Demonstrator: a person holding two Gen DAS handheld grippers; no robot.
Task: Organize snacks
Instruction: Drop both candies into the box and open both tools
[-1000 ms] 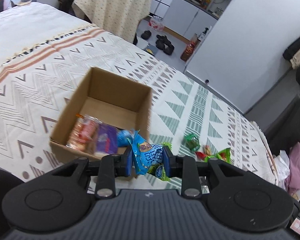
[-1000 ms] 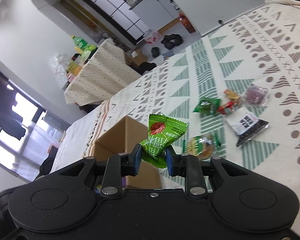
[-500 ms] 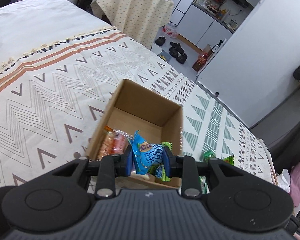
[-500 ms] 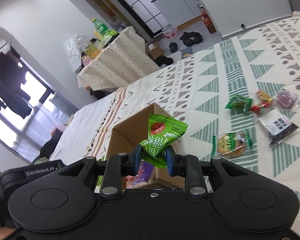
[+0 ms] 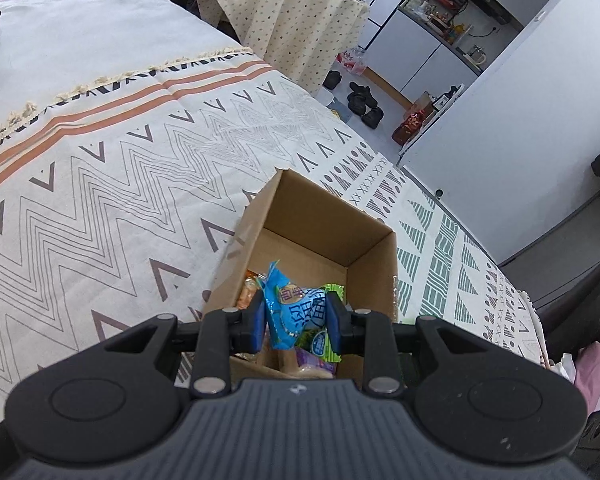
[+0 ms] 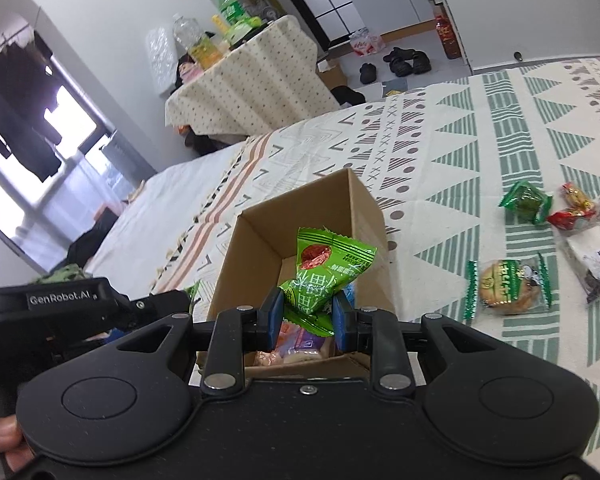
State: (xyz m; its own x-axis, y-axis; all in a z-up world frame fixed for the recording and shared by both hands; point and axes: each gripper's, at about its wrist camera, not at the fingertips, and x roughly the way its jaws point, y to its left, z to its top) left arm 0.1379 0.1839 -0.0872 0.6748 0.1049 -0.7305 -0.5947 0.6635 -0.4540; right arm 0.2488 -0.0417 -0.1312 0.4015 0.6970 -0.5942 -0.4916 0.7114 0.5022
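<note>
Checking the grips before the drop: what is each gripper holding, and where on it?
Left gripper: blue snack packet, pinched across its middle. Right gripper: green snack packet, pinched at its lower end.

A lived-in home: a bed (image 5: pixel 112 152) under a patterned blanket fills one open room. Beyond it stand a cloth-covered table (image 6: pixel 252 80) loaded with bottles (image 6: pixel 228 10), shoes (image 5: pixel 362 98) on the floor and kitchen cabinets (image 5: pixel 420 60). Dark clothes (image 6: pixel 16 92) hang at the window.

White walls (image 5: pixel 500 128), bright window (image 6: pixel 40 136), cloth-draped table (image 6: pixel 252 84).
</note>
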